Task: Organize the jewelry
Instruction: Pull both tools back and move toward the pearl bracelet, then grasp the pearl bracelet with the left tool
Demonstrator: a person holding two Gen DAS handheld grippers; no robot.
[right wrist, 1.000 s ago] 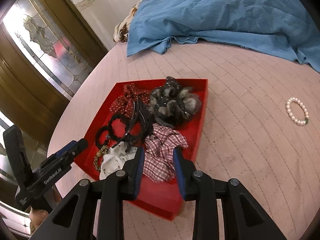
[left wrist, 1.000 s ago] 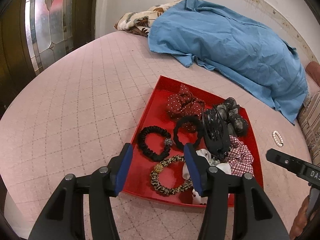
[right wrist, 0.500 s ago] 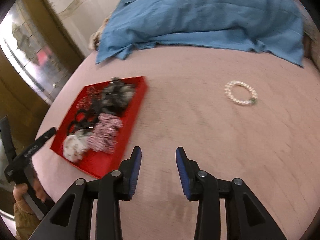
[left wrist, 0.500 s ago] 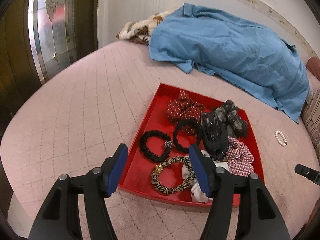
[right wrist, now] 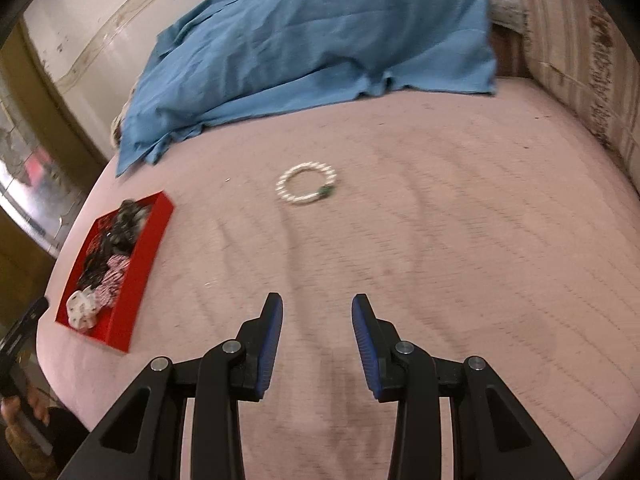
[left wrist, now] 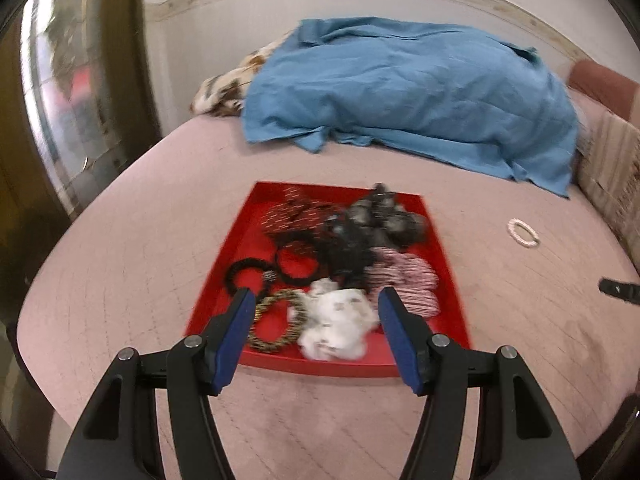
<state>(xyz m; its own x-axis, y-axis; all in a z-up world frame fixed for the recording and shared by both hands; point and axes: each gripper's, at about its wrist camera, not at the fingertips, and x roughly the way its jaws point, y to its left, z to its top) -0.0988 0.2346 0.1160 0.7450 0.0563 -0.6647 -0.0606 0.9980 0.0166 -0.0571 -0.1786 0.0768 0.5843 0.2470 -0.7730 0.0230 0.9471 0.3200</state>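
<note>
A red tray [left wrist: 320,365] on the pink bedspread holds several hair ties and scrunchies: white [left wrist: 336,324], red plaid [left wrist: 404,276], leopard print [left wrist: 276,344], black [left wrist: 240,270] and dark grey [left wrist: 384,216]. My left gripper [left wrist: 316,291] hovers open above the tray's near edge with nothing between its fingers. A pearl bracelet [right wrist: 298,201] with a green clasp lies alone on the bedspread, right of the tray [right wrist: 140,280]. My right gripper [right wrist: 317,297] is open and empty, short of the bracelet [left wrist: 510,230] and pointing towards it.
A crumpled blue cloth [right wrist: 300,40] covers the far side of the bed, over a patterned pillow [left wrist: 224,88]. A striped cushion [right wrist: 580,60] borders the right. The bed's edge curves off at left beside a glass door [left wrist: 60,100]. A hand [right wrist: 20,408] holds the left gripper at the frame's left edge.
The right gripper swung away from the tray to the right and now faces the bracelet, its jaws a little wider. The left gripper drew back and up from the tray, and its jaws widened.
</note>
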